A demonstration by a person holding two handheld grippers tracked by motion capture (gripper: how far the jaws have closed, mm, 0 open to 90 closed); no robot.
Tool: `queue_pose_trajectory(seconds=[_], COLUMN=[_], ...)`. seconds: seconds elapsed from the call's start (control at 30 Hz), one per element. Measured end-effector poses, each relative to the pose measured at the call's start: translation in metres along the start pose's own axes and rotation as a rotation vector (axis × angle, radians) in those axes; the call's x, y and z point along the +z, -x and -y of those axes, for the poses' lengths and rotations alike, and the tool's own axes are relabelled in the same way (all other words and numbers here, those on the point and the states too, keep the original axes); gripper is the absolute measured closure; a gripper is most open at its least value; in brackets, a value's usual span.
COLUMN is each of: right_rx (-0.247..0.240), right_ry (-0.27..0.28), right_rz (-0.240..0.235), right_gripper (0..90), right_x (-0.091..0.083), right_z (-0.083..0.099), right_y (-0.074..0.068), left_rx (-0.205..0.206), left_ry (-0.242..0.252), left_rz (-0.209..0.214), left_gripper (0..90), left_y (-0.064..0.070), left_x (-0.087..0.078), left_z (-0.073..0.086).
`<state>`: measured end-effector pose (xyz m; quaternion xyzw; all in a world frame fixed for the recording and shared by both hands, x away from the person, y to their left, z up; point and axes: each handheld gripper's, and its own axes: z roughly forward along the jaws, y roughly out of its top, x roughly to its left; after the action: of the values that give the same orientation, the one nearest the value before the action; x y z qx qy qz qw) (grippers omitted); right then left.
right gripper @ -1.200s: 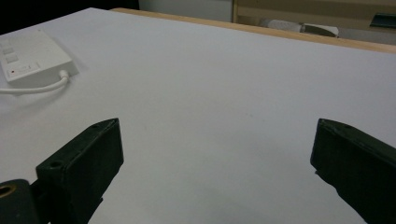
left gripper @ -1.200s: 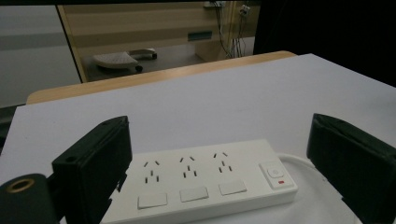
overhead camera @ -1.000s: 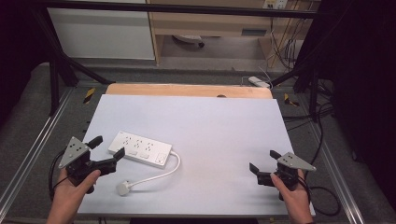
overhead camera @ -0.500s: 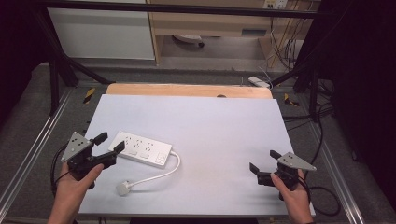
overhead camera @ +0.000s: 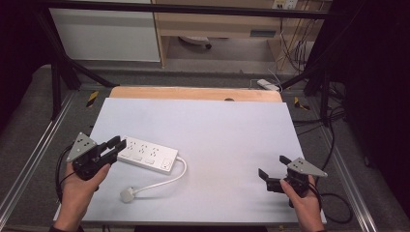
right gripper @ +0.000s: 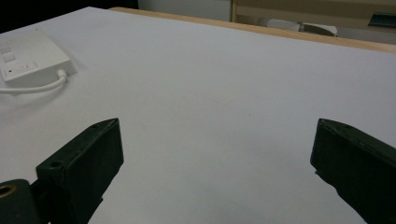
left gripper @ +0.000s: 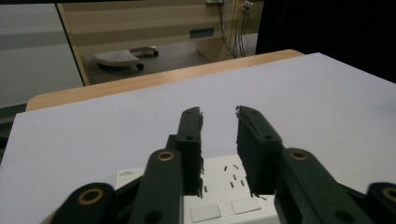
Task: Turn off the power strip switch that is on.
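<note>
Your left gripper point(left gripper: 219, 114) has its jaws parted to a narrow gap, empty, poised right over the near end of the power strip point(overhead camera: 146, 154), the tips just above its sockets in the left gripper view. That power strip lies flat on the white bench point(overhead camera: 217, 121), slightly angled, its cable point(overhead camera: 167, 179) curling off the far end towards you and ending in a white plug point(overhead camera: 127, 195) just beside your left hand point(overhead camera: 80, 186).

Judging by the look of it, the strip is a stiff plastic bar, light, smooth on top and likely to slide on the sheet. Take it across the narrow width, on the long side walls, not by the cable, which is limp and will trail. The gap looks too tight for that; you may need to widen.

Your left hand holds the gripper low and angled towards the strip. Your right gripper point(overhead camera: 272, 170) sits well apart from the strip, jaws wide and empty, hovering low over bare bench.
</note>
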<state>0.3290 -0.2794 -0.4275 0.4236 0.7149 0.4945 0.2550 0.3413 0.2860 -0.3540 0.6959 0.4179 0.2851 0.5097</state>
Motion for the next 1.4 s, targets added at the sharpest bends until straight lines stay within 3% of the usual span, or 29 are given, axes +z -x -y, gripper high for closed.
queue_pose_trajectory(seconds=[0.27,0.63,1.0,1.4], right_rx=[-0.003,-0.002,-0.006,-0.012], right_ry=[-0.003,-0.007,-0.011,-0.015], right_rz=[0.002,0.0,-0.001,-0.003], right_gripper=[2.9,2.9,3.1,3.1], right_x=[0.001,0.002,0.002,0.005], right_z=[0.0,0.001,0.001,0.0], right_y=[0.001,0.001,0.001,0.0], left_rx=[-0.014,-0.049,-0.057,-0.068], left_ry=[-0.013,-0.052,-0.127,-0.17], left_rz=[-0.004,-0.026,-0.041,-0.046], left_gripper=[89.7,90.0,90.0,90.0], left_y=[-0.008,-0.023,-0.036,-0.043], left_x=[0.005,0.013,0.025,0.029], left_z=[0.008,0.017,0.03,0.042])
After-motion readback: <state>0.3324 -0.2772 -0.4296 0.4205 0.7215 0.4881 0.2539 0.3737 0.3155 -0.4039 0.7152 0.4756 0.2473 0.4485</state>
